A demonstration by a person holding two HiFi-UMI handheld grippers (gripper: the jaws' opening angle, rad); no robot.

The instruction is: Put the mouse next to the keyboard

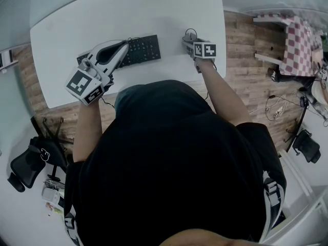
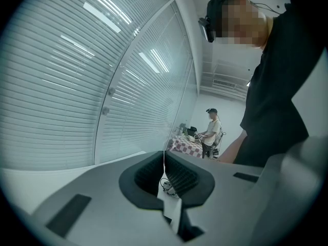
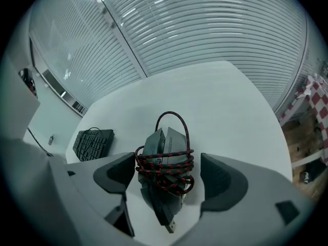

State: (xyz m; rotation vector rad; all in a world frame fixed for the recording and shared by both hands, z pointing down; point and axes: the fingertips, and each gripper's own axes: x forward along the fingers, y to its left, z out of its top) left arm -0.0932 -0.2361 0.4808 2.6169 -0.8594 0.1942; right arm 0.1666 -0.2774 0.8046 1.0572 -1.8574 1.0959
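Observation:
The grey mouse (image 3: pixel 165 155), wound in its red-and-black cable with the USB plug sticking out toward the camera, lies on the white table (image 3: pixel 225 101). My right gripper (image 3: pixel 169 181) stands open around it, one pad on each side; the left pad is close to the cable and the right pad stands apart. In the head view the mouse (image 1: pixel 189 36) is right of the black keyboard (image 1: pixel 146 49), with a strip of bare table between them. My left gripper (image 1: pixel 122 49) hangs over the keyboard's left part, tilted upward, its jaws (image 2: pixel 164 177) closed to a thin slit on nothing.
The table's right edge (image 1: pixel 221 45) lies just beyond the mouse, with wooden floor below. A checked-cloth table (image 1: pixel 300 45) and floor cables (image 1: pixel 277 106) are at the right. A black chair (image 1: pixel 28 165) stands at lower left. A person (image 2: pixel 211 133) stands far off.

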